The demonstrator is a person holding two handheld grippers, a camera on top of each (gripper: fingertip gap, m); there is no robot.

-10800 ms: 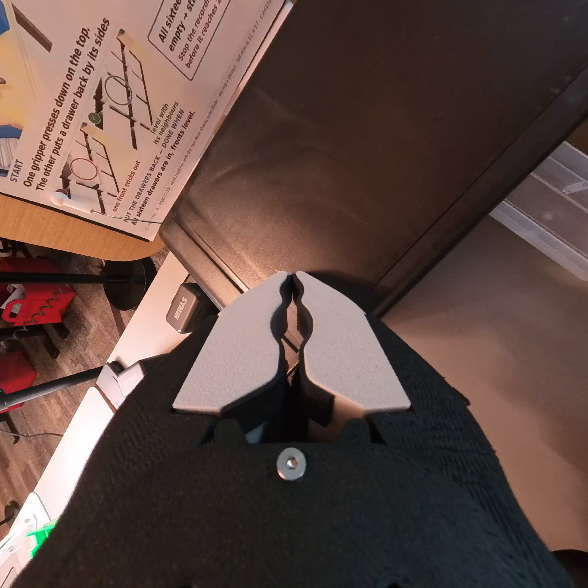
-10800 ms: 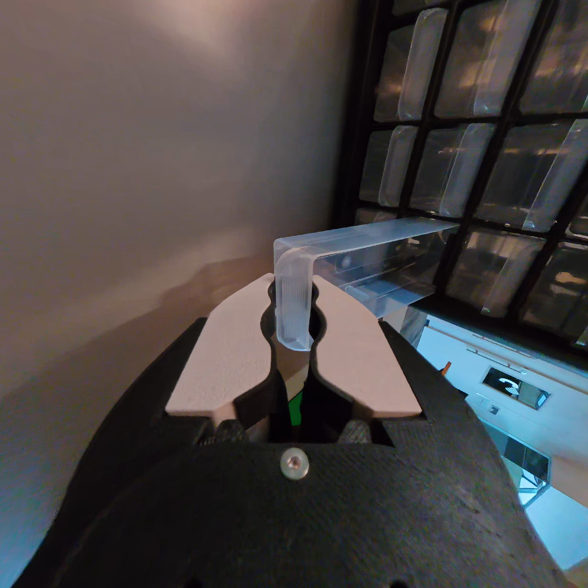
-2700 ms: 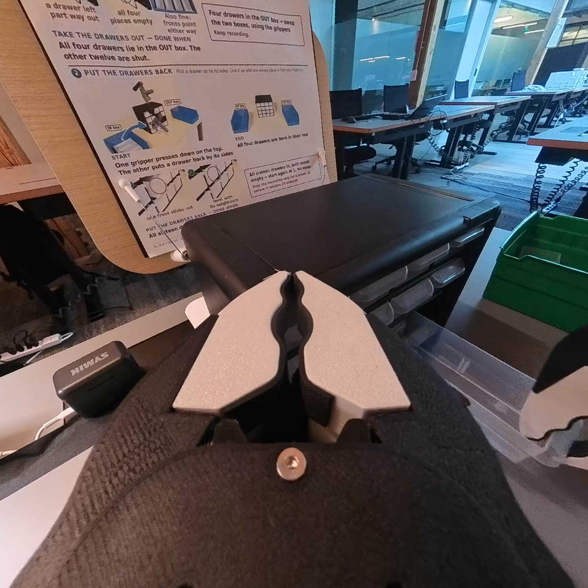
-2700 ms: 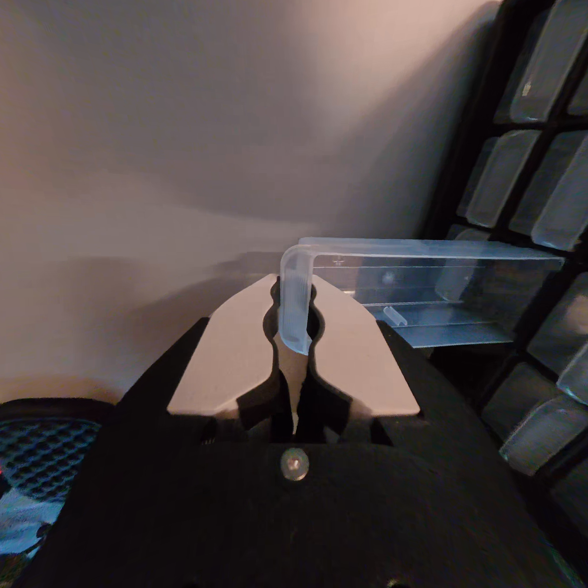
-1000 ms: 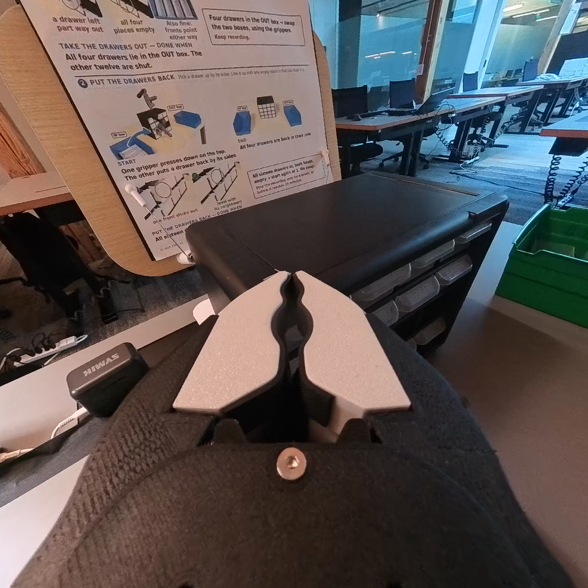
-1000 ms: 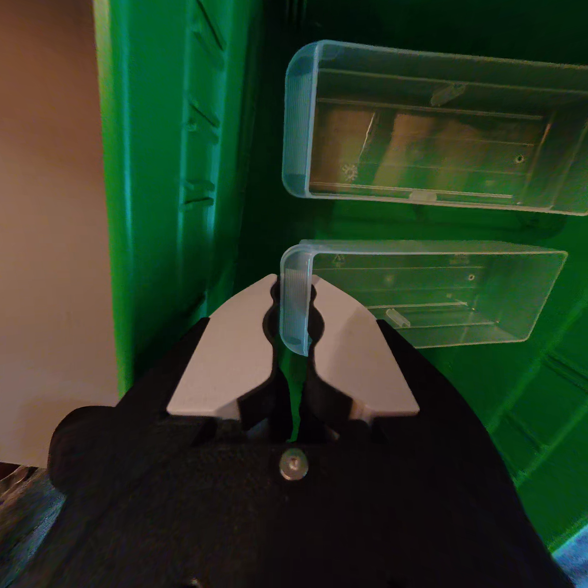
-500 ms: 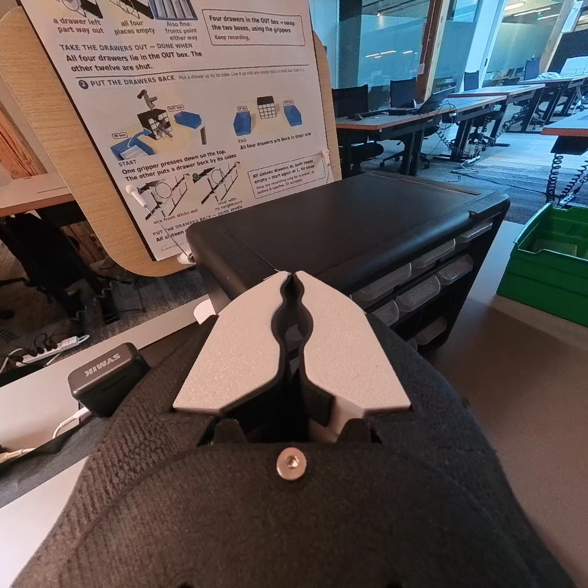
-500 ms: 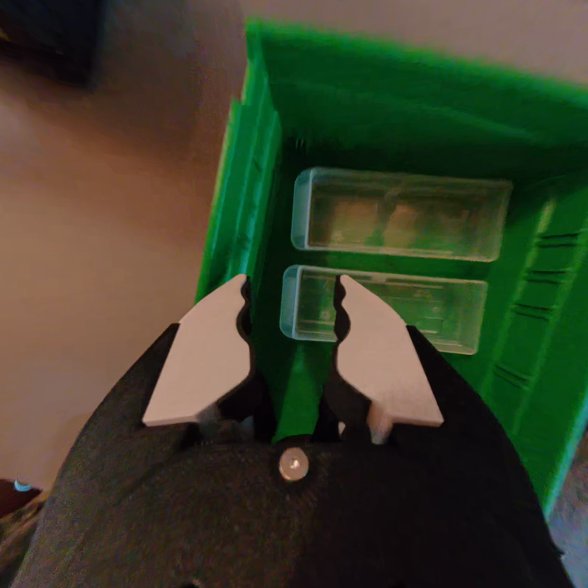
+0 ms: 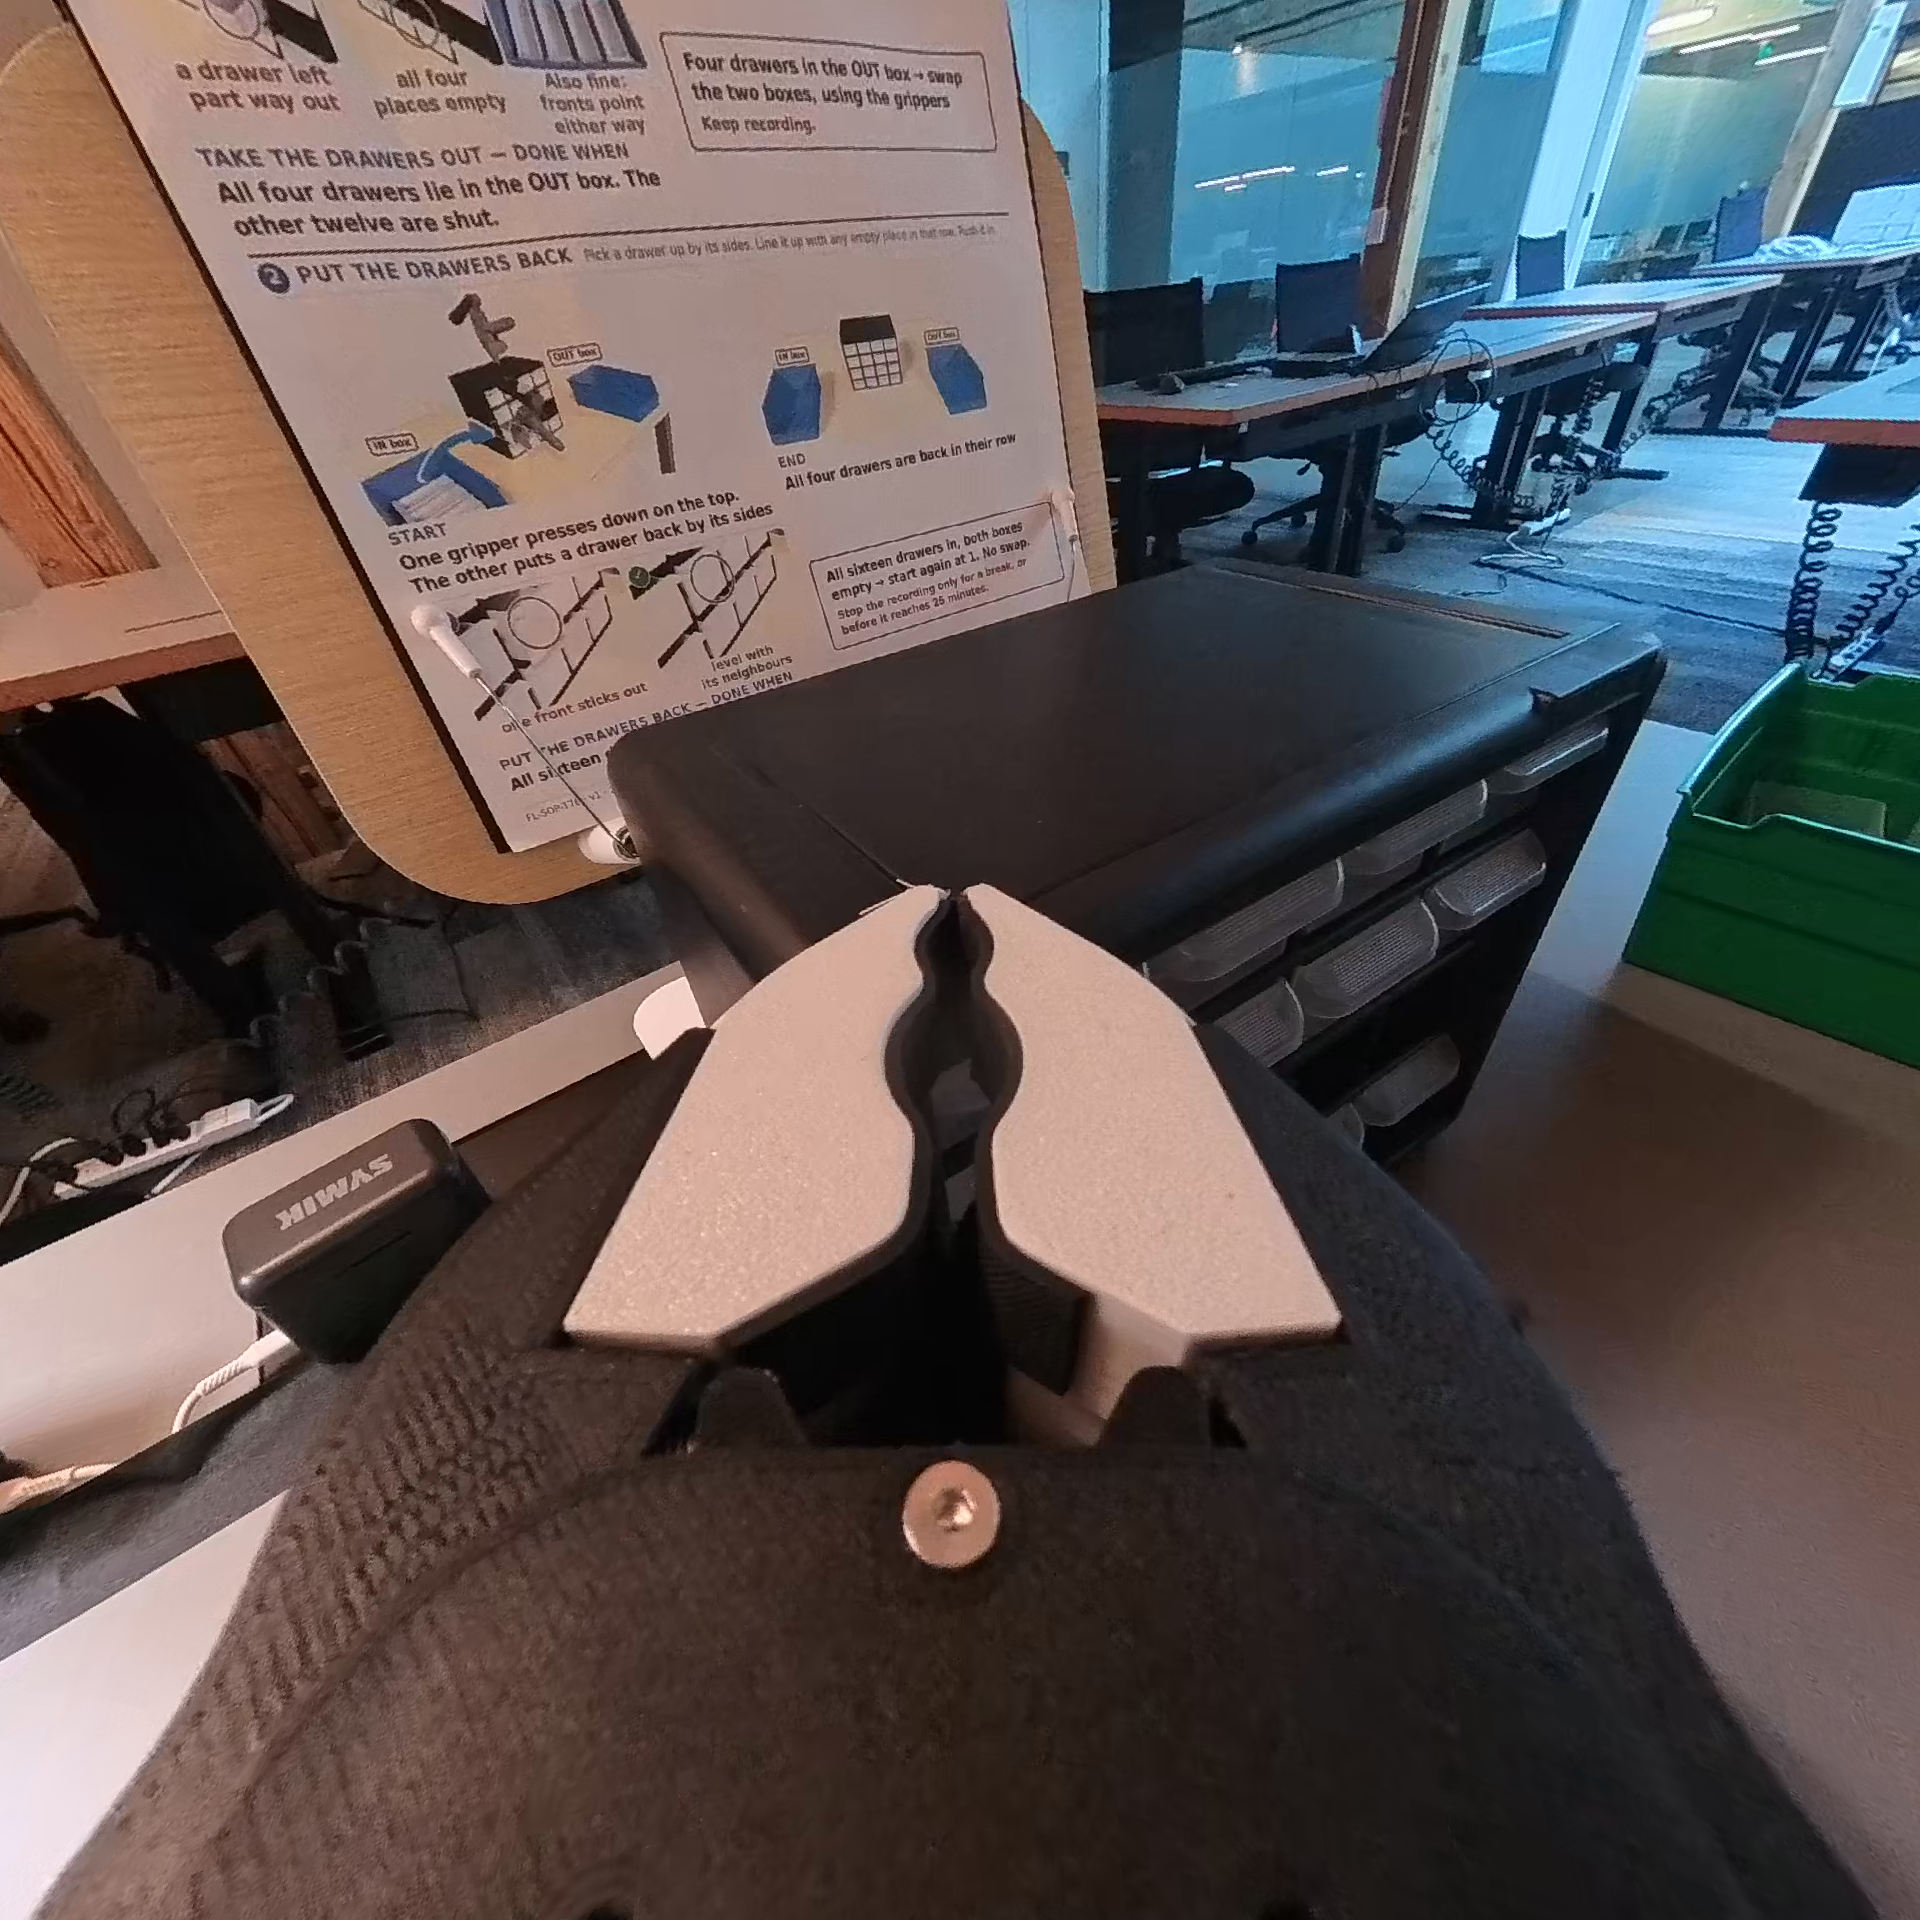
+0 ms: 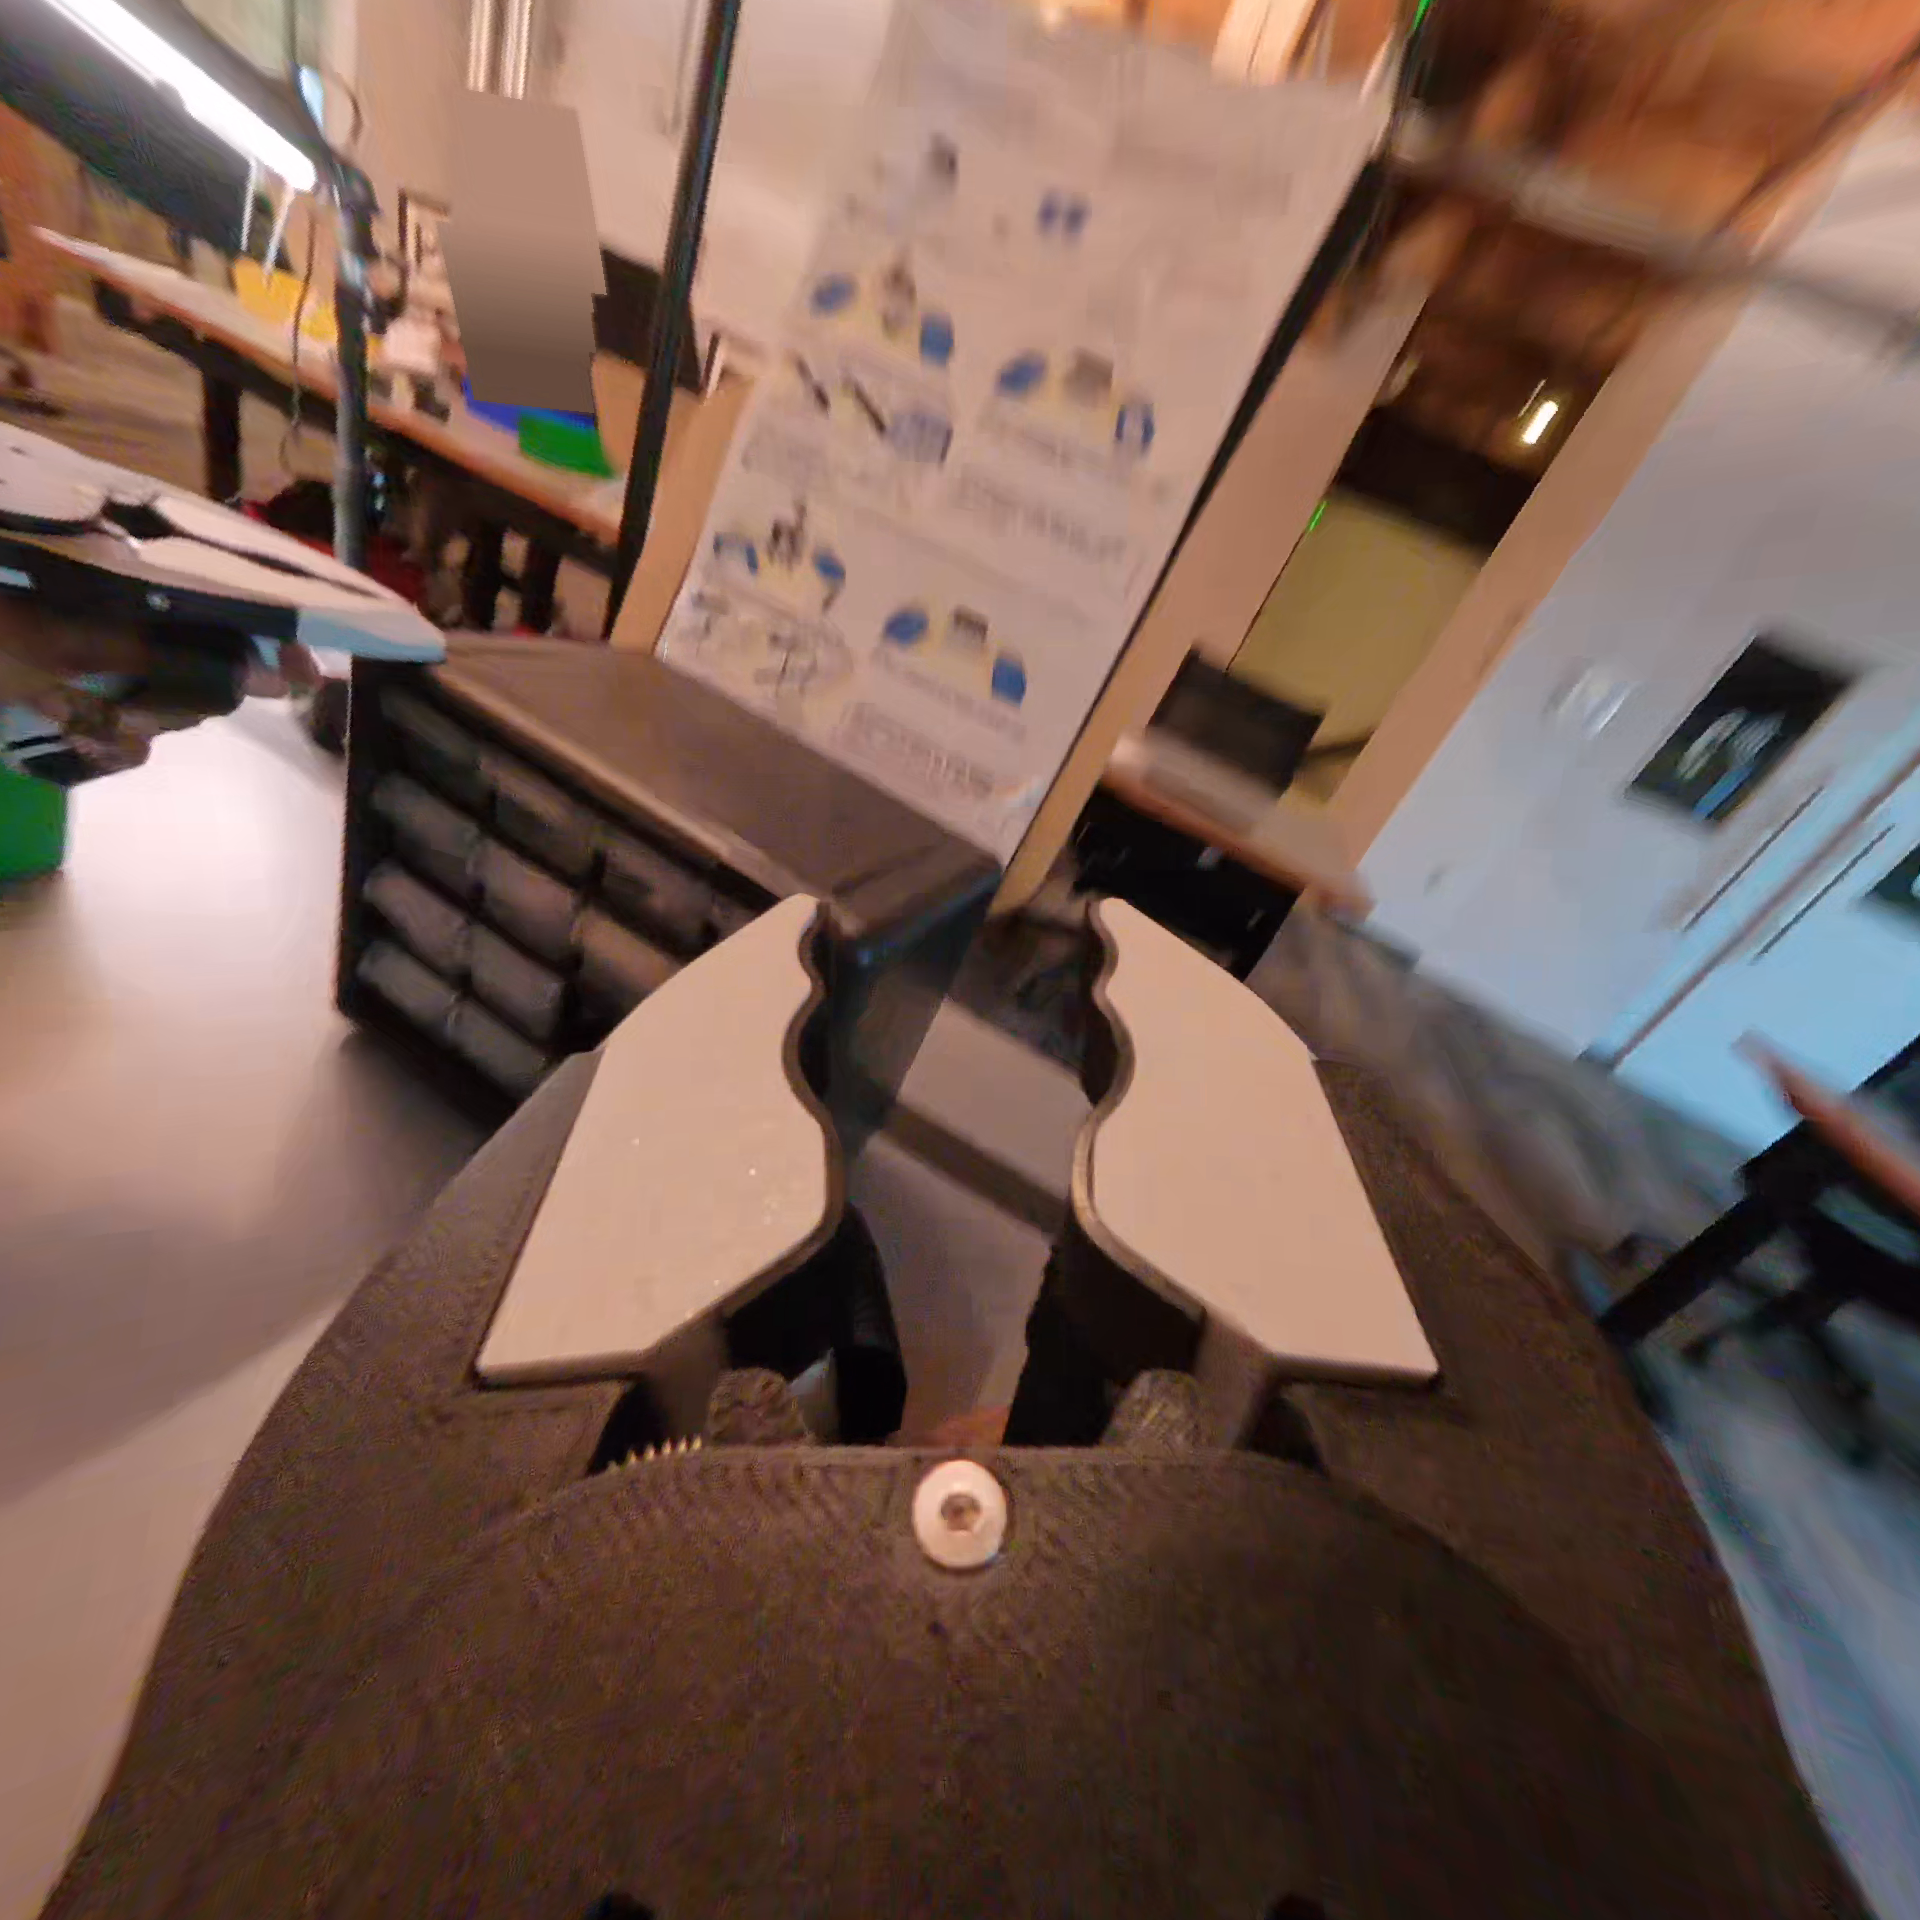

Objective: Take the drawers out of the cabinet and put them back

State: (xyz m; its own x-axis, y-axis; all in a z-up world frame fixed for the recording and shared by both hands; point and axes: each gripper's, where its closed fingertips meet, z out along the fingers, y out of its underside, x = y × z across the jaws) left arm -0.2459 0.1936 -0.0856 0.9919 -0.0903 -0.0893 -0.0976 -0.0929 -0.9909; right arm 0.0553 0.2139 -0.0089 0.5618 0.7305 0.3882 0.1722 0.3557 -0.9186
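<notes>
Right gripper [image 10: 956, 914], jaws spread & empty, faces the cabinet [image 10: 623, 831], prob. for another drawer; left gripper [image 9: 956, 899], jaws pressed together, hovers near cabinet top to brace it.

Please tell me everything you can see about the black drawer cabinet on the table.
The cabinet is a black, plastic-looking box with a flat, slightly recessed top. It stands upright on the grey table, before a poster board. Its front is a grid of clear drawers; at least one bottom slot looks dark and empty. Neither tool touches it.
</notes>
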